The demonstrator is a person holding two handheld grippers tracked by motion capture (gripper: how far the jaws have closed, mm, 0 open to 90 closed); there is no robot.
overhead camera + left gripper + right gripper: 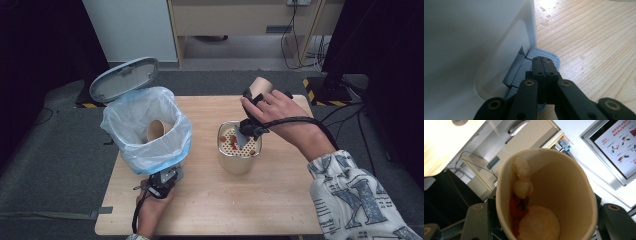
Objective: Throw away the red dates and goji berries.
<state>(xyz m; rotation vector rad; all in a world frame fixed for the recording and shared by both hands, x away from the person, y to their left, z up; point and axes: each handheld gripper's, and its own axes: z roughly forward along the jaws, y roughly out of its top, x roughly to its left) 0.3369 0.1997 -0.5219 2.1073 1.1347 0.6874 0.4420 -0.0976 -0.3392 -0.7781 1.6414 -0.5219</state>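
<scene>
At far left, your left gripper (545,65) presses its black jaws, closed flat together, onto the ribbed grey pedal (544,55) at the foot of the white bin (150,132); this holds the domed grey lid (124,78) tipped up and back. The bin is lined with a thin, crinkled translucent bag (115,125), and one tan paper cup (156,130) already lies inside.

At centre stands a cream pot (239,161) topped with a round perforated strainer (231,141), placed to catch solids; reddish scraps rest on it. The wooden table (210,200) beside the pedal is beaded with droplets.

At right, your right gripper (251,100) is clamped on a second paper cup (549,195), tilted above the pot's far edge. Pale, glossy lumps and red bits (520,202) cling to its smooth inner wall, so it likely wants further tipping over the strainer.
</scene>
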